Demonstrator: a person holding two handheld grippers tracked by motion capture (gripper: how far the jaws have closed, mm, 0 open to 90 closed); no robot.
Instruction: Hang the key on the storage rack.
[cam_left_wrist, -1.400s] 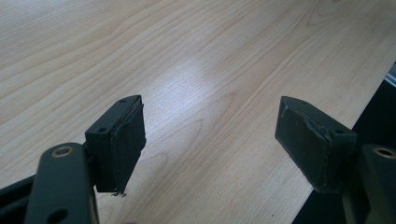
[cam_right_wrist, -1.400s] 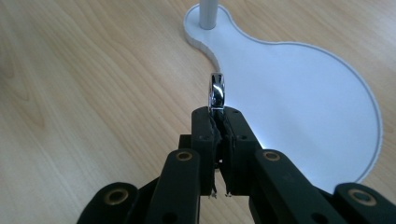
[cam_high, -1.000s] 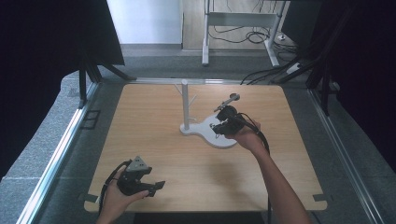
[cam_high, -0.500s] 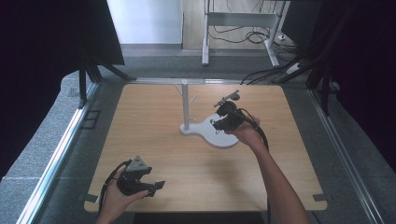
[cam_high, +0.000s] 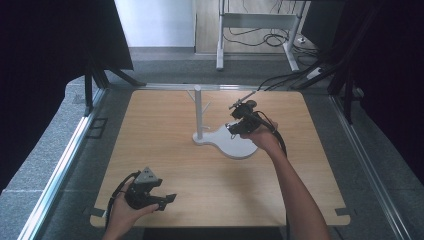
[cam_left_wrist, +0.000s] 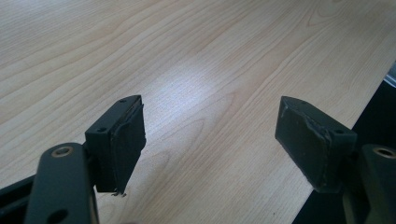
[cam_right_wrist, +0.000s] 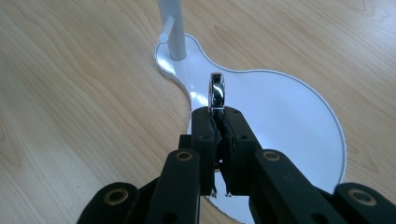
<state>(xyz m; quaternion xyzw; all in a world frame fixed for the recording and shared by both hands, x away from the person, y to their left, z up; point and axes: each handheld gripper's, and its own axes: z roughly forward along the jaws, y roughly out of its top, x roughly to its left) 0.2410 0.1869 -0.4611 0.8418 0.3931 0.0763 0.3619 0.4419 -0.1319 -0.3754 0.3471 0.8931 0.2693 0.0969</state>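
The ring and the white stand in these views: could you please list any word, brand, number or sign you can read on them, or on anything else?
None: no readable text in any view.
The ring, held edge-on in the right gripper, shows bare shiny metal.
The stand is plain white.
The table shows wood grain alone.
The left gripper has plain black pads.

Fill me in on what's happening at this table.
A person works at a wooden table with a gripper in each hand. The right gripper is shut on a shiny metal ring, holding it edge-up over the white dish-shaped base of a small stand, near its upright white post with side pegs. The left gripper hangs open over bare wood at the table's near edge, holding nothing.
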